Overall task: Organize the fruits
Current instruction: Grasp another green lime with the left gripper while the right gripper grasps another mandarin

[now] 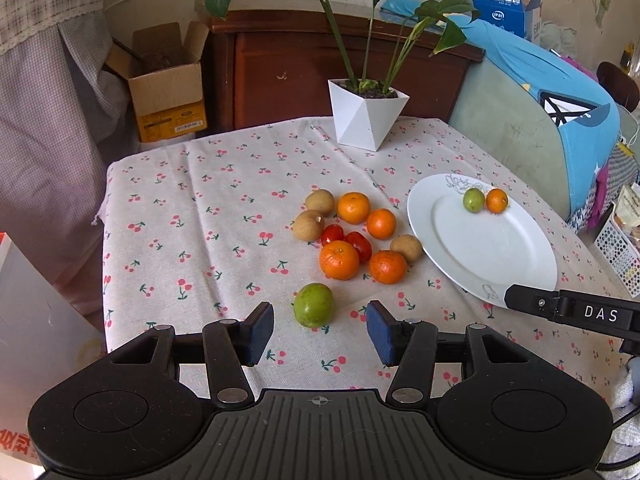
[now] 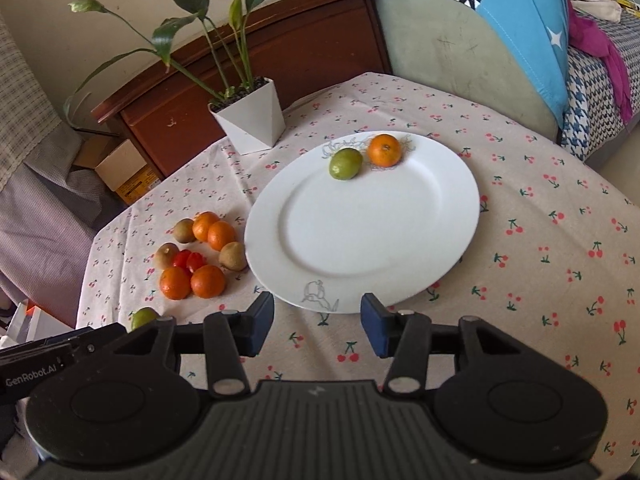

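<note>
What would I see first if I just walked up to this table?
Probably the big white plate on the cherry-print tablecloth, with one green fruit and one orange side by side at its far edge. Left of the plate sits a bright pile of fruit. Nearer, a lone green fruit lies just ahead of the open left tool, and a leafy plant in a white pot stands at the back.

Pretty lived-in room. The tabletop wears a cherry-print cloth, with a potted plant in a white angular pot at the far edge. Behind it is a dark wooden cabinet against a pale wall, an open cardboard box beside it. Bright daylight, blue bedding piled off to the right.
</note>
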Motion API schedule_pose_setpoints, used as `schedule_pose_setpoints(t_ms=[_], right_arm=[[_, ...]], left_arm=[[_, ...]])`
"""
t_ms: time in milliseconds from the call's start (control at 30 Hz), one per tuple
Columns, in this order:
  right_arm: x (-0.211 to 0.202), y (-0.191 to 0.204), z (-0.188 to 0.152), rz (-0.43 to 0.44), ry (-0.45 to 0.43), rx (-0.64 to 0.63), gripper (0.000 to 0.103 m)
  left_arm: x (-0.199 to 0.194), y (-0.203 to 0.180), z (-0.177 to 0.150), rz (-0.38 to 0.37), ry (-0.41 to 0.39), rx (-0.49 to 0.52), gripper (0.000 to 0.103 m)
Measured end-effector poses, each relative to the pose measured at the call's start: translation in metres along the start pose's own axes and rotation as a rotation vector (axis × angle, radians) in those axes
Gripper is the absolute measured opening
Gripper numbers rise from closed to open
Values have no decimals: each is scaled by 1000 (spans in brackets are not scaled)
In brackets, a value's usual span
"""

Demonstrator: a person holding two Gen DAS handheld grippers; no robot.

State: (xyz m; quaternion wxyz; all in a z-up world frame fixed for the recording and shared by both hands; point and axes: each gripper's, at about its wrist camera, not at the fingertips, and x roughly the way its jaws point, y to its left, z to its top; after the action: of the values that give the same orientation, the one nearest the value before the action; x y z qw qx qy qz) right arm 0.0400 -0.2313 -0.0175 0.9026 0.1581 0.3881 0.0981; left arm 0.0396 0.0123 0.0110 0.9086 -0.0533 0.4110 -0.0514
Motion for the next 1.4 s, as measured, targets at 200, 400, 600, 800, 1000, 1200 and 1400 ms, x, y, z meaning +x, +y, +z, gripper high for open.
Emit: schedule_pose_setpoints(t_ms=[200, 400, 600, 800, 1000, 1200, 1400], right_arm=[[15, 27, -3, 103, 21, -49, 44], [35, 40, -2, 132, 45, -42, 44], [52, 48, -1, 124, 56, -56, 44], [66, 55, 3, 113, 59, -64, 44], [79, 62, 3, 96, 69, -80, 39], [82, 65, 4, 84, 60, -102, 34], [83, 69, 2, 68, 48, -147, 29]], left_arm=[[7, 11, -4, 9, 3, -31, 50], [15, 19, -4, 13, 4, -49, 49], [26, 23, -5, -8, 19, -74, 49], [34, 17, -8, -24, 15, -43, 46], [37, 15, -9, -30, -6, -31, 43], [45, 16, -10, -35, -21, -33, 39], [47, 10, -13, -27, -42, 12, 28]])
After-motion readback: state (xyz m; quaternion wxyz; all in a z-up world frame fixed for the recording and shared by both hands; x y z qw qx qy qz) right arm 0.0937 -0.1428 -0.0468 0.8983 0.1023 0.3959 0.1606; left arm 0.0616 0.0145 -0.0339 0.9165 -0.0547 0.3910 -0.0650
